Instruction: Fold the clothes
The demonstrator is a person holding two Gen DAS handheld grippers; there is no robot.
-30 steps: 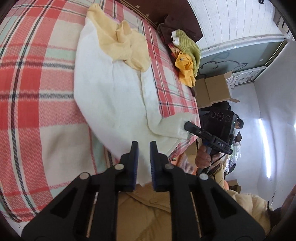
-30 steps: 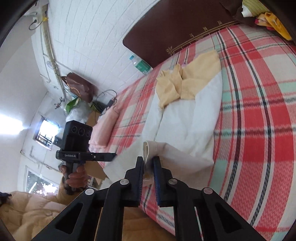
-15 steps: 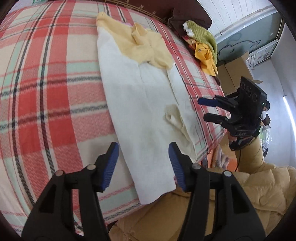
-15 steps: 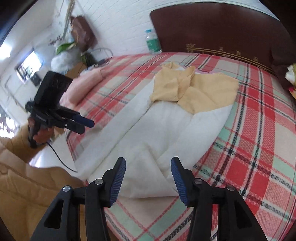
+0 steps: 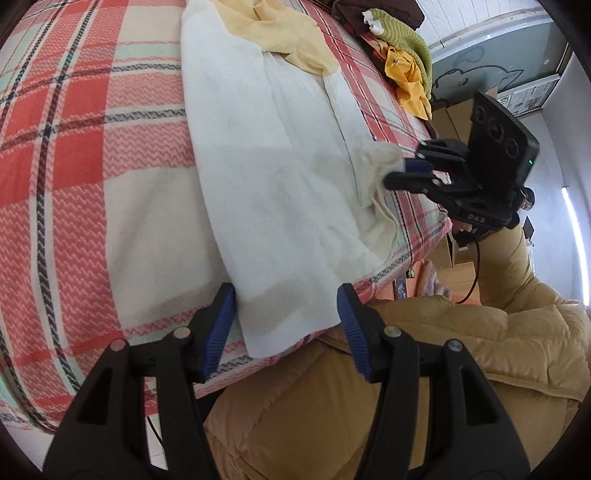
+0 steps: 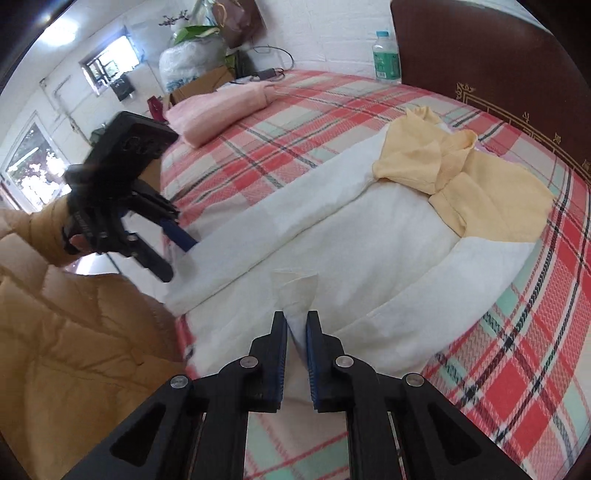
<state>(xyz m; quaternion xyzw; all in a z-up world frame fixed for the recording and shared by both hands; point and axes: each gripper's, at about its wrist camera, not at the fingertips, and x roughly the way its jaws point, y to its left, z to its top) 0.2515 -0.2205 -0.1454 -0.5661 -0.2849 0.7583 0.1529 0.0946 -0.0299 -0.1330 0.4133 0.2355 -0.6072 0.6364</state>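
A white garment (image 5: pixel 266 166) with a yellow top part (image 5: pixel 280 33) lies stretched along the plaid bed; it also shows in the right wrist view (image 6: pixel 369 236). My left gripper (image 5: pixel 286 314) is open, its fingers on either side of the garment's near hem at the bed edge. My right gripper (image 6: pixel 295 328) is shut on a folded cream corner of the garment (image 6: pixel 299 291). In the left wrist view the right gripper (image 5: pixel 402 173) pinches that corner at the garment's right side.
A plaid bedspread (image 5: pixel 74 184) covers the bed. Green and orange clothes (image 5: pixel 402 59) are piled at the headboard. A folded pink garment (image 6: pixel 221 110) and a water bottle (image 6: pixel 386 55) sit at the far side. My tan jacket (image 5: pixel 406 387) is close below.
A second ago both grippers were shut on the garment. Both then opened and let it fall flat. Now the right gripper has shut on a cream corner; the left stays open at the hem.
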